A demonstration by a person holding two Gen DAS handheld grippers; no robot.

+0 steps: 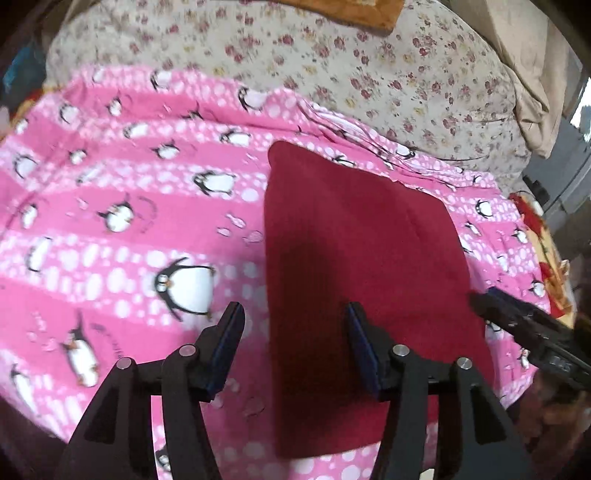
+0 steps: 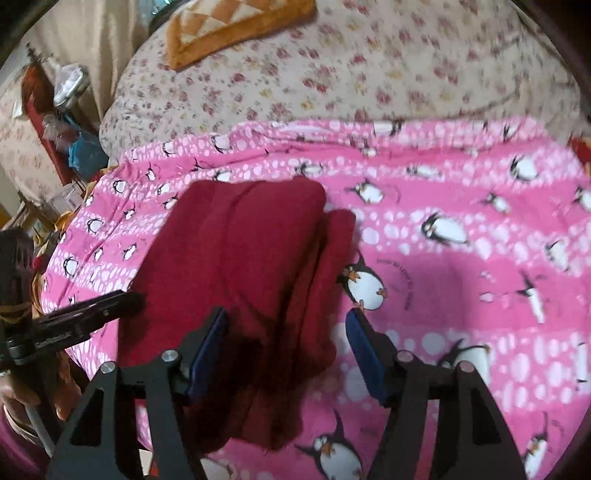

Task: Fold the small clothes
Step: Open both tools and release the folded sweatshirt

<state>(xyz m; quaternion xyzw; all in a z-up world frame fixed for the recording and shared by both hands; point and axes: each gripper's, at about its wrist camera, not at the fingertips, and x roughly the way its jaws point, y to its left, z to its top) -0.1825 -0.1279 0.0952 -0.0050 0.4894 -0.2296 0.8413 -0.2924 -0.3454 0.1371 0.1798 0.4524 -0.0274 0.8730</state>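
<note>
A dark red garment (image 1: 354, 266) lies folded into a long flat panel on the pink penguin blanket (image 1: 110, 206). My left gripper (image 1: 295, 314) is open and empty, hovering over the garment's left edge. The right gripper shows in the left wrist view (image 1: 517, 325) at the garment's right side. In the right wrist view the red garment (image 2: 240, 266) lies with layered folds on the pink blanket (image 2: 461, 258). My right gripper (image 2: 286, 319) is open and empty above the garment's near right edge. The left gripper shows in the right wrist view (image 2: 96, 306) at the left.
A floral quilt (image 1: 369, 66) is bunched behind the blanket. An orange patterned cushion (image 2: 236, 26) lies on it. Cluttered shelves and bags (image 2: 62, 122) stand at the left. Red and yellow fabric (image 1: 546, 258) lies at the blanket's right edge.
</note>
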